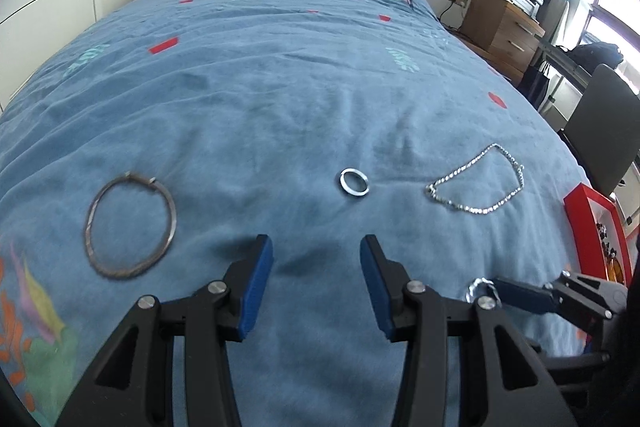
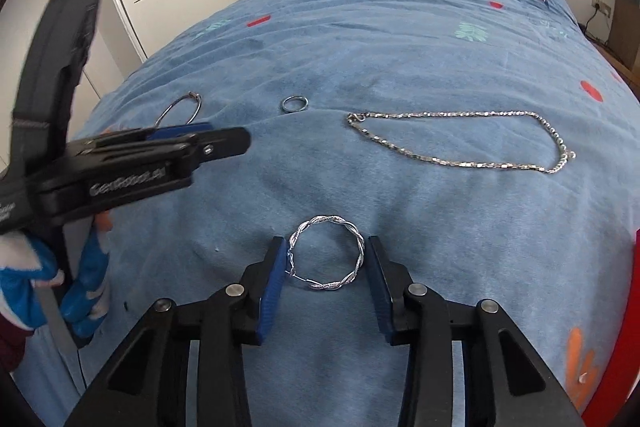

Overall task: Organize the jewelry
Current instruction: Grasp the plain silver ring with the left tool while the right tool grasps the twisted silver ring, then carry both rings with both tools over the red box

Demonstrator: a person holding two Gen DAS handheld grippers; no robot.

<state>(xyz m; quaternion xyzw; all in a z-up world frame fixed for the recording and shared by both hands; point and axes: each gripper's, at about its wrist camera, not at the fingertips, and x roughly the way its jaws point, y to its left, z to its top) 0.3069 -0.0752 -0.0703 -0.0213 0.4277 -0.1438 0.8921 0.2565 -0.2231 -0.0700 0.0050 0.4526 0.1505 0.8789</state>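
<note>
Between the blue pads of the right gripper (image 2: 326,263), a twisted silver ring (image 2: 327,253) is lying on the blue bedspread (image 2: 400,47); the jaws are standing apart, the left pad touching the ring's edge and the right pad just beside it. To its left, the left gripper (image 1: 316,259) is hovering with jaws spread wide, gripping nothing. Beyond it are lying a dark bangle (image 1: 130,225), a small plain ring (image 1: 354,181) and a silver chain (image 1: 478,179). A red box (image 1: 592,227) is sitting at the bed's right edge.
</note>
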